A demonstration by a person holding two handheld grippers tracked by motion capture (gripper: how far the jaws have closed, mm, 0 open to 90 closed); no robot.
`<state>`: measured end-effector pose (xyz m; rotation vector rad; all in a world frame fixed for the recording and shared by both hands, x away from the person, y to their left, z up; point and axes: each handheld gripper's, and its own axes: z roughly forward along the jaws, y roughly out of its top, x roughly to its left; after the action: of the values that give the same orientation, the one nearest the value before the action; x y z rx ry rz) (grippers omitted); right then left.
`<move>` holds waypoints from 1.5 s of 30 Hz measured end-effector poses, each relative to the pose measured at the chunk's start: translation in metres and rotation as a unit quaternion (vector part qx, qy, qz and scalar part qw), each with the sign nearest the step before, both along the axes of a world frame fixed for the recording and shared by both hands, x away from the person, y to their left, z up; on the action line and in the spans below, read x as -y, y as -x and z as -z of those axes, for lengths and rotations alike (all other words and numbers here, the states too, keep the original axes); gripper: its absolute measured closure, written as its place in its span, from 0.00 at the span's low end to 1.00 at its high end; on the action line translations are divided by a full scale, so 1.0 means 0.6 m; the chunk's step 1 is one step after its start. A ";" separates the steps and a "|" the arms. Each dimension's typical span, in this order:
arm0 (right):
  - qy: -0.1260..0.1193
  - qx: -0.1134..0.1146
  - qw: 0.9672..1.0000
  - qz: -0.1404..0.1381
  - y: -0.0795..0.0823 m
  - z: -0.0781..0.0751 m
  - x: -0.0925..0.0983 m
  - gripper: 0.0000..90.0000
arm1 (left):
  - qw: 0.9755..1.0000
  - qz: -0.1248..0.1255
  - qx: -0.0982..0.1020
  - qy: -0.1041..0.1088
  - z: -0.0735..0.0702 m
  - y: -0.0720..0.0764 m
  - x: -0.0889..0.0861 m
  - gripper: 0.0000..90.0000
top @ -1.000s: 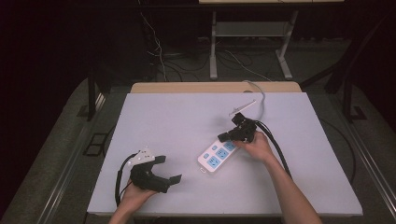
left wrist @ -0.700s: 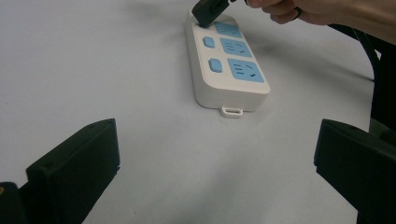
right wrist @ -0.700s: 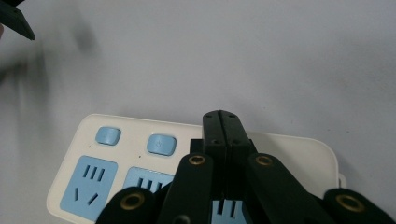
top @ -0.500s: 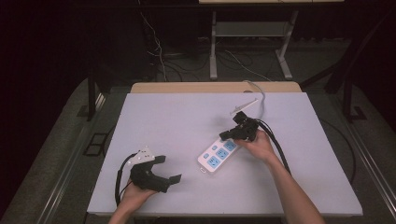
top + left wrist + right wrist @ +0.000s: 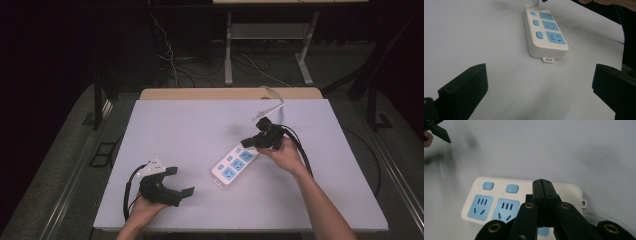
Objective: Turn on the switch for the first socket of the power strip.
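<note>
A white power strip [image 5: 235, 164] with blue sockets and blue buttons lies flat on the white table [image 5: 200, 125], a little right of the middle, turned at an angle. Its white cable [image 5: 272, 100] runs from its far end to the far edge of the table.

The right gripper [image 5: 255, 141] is held by the right hand [image 5: 282, 155] just above the far end of the strip. In the right gripper view its two black jaws are pressed together with nothing between them, and their tips are over the strip [image 5: 506, 200], near the third button; I cannot tell if they touch it.

The left gripper [image 5: 176, 181] is at the near left part of the table, held by the left hand [image 5: 145, 207], well apart from the strip. Its jaws are wide open and empty. In the left gripper view the strip [image 5: 546, 32] lies beyond the jaws.
</note>
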<state>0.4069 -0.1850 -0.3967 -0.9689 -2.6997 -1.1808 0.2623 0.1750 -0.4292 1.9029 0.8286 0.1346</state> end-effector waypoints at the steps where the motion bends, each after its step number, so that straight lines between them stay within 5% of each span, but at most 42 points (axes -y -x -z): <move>1: 0.000 0.000 1.000 0.001 0.002 -0.003 0.002 1.00 | 1.000 0.000 -0.001 0.000 0.000 0.000 0.000 0.00; 13: -0.010 0.013 1.000 0.020 0.025 -0.043 0.050 0.99 | 1.000 -0.001 0.000 0.003 0.000 0.001 0.002 0.00; 20: -0.017 0.023 0.998 0.050 0.048 -0.055 0.076 0.75 | 1.000 -0.002 0.000 0.003 0.000 0.002 0.001 0.00; 21: -0.018 0.029 0.998 0.061 0.055 -0.056 0.083 0.64 | 1.000 -0.002 0.000 0.003 0.000 0.002 0.001 0.00; 25: -0.029 0.031 0.996 0.075 0.066 -0.057 0.095 0.50 | 1.000 -0.003 -0.001 0.003 0.000 0.002 0.001 0.00; 29: -0.030 0.032 0.995 0.095 0.081 -0.056 0.108 0.26 | 1.000 -0.002 -0.001 0.003 0.000 0.002 0.002 0.00; 33: -0.039 0.016 0.994 0.104 0.093 -0.053 0.123 0.02 | 1.000 -0.003 -0.001 0.002 0.000 0.002 0.002 0.00; 45: -0.056 0.016 0.990 0.127 0.143 -0.044 0.160 0.00 | 1.000 -0.007 -0.003 0.004 0.000 0.003 0.001 0.00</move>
<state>0.3211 -0.2811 -0.3705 -1.3158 -2.5573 -1.3835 0.2602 0.1742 -0.4292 1.8903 0.8458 0.1343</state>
